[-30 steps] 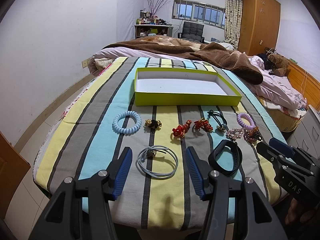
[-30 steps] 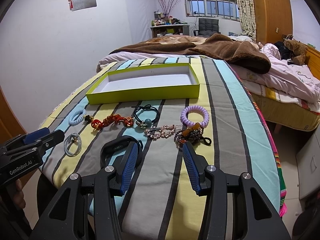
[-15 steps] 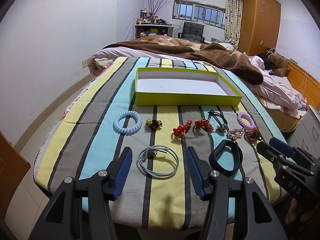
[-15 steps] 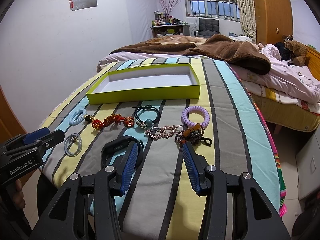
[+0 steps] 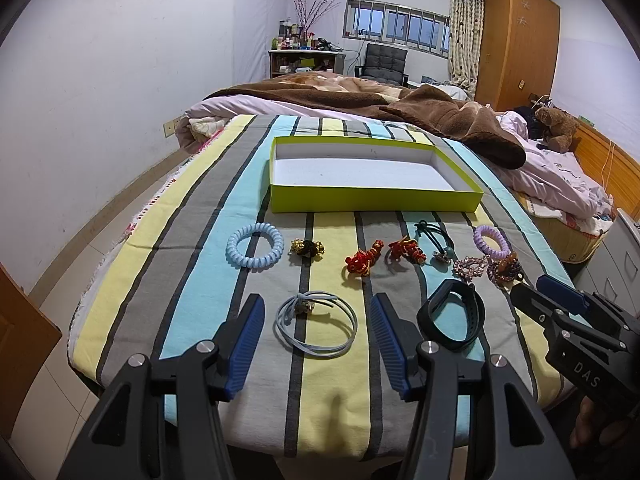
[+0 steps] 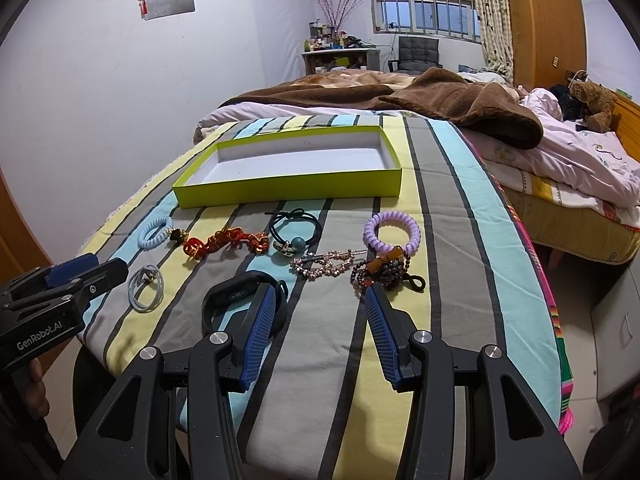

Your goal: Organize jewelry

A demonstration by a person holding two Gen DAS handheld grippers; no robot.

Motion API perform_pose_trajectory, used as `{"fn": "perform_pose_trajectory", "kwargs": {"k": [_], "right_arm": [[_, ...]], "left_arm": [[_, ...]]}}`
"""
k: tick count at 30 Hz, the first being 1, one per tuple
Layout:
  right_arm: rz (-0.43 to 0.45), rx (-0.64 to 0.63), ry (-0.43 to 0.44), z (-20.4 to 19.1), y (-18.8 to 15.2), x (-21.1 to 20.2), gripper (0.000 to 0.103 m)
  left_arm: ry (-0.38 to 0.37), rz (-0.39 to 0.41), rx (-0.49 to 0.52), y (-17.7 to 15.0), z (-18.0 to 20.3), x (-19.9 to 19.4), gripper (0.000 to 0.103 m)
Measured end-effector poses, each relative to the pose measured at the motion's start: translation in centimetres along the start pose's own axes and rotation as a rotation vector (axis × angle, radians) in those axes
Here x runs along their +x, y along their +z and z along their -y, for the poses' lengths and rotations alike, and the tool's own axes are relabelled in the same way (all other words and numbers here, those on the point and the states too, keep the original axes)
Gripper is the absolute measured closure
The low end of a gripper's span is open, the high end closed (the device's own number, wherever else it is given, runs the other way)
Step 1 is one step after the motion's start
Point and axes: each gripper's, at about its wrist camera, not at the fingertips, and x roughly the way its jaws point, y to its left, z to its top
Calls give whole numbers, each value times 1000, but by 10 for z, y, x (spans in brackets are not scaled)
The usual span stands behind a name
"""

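We see the scene from two low cameras at the near edge of the striped bedspread (image 5: pixel 332 392), both looking along it toward the far window (image 5: pixel 394 34).

Our left wrist view sits toward the left, facing the green tray (image 5: pixel 372 200) almost squarely, with the pale blue hair tie (image 5: pixel 316 324) close in front.

Our right wrist view sits further right and angles slightly leftward, close to the black band (image 6: pixel 244 304).

Both share the tray, the row of jewelry and the bed (image 6: pixel 560 160) beyond; each catches the other's gripper at its edge.
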Motion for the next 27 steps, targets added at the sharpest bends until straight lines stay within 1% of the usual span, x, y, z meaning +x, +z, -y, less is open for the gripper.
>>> {"fn": "perform_pose_trajectory", "kwargs": {"k": [6, 12, 16, 19, 23, 27], "right_arm": [[-8, -5, 13, -1, -1, 2, 55], [-14, -10, 31, -3, -2, 8, 55], [-20, -14, 69, -3, -1, 13, 55], [-35, -12, 103, -3, -1, 19, 55], [-58, -36, 138, -7, -1, 28, 55], [-84, -75, 137, -17, 0, 39, 55]], "left_arm": [[-12, -7, -10, 2, -5, 1, 46], [-10, -17, 5, 0, -5, 6, 46], [-70, -36, -20, 0, -16, 10, 46], [-49, -59, -15, -1, -22, 14, 46], [-53, -86, -36, -4, -32, 19, 46], [-55, -117, -49, -9, -37, 26, 46]]}}
